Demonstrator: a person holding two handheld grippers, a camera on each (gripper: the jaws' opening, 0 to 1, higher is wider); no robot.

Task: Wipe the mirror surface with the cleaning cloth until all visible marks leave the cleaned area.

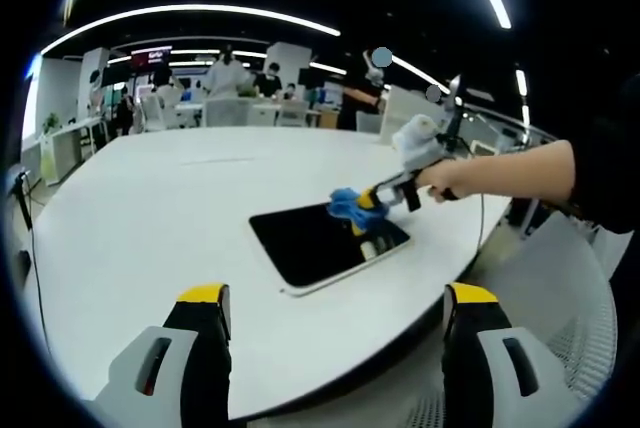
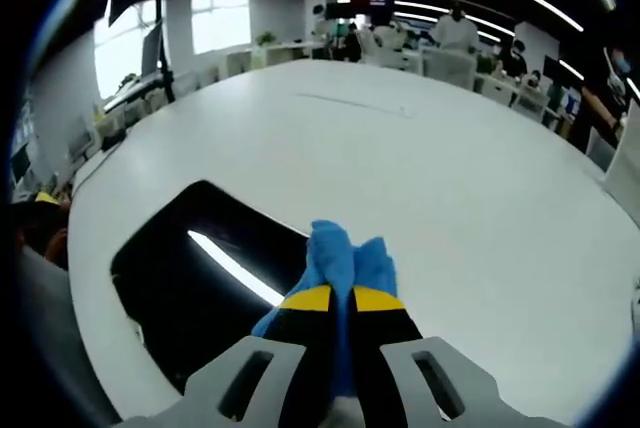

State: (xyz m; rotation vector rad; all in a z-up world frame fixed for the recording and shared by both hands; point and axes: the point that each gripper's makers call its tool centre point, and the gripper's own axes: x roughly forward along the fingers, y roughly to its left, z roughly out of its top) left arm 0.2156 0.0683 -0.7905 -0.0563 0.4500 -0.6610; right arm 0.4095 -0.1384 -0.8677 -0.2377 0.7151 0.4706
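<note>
The right gripper (image 2: 342,300) is clamped on a soft, crumpled blue cleaning cloth (image 2: 343,251), pressing it to the edge of the flat, dark, rounded-rectangle mirror (image 2: 190,278) lying on the white round surface (image 2: 450,178). The cloth looks light and limp, best pinched by its bunched middle; the mirror seems slick, rigid and breakable. The left gripper (image 1: 335,318) hangs wide apart, empty.

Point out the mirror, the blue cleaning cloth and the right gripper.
mirror (image 1: 305,243): left gripper view, bare dark glass.
blue cleaning cloth (image 2: 340,253): right gripper view, bunched top.
right gripper (image 2: 342,300): right gripper view, between yellow tips.
</note>
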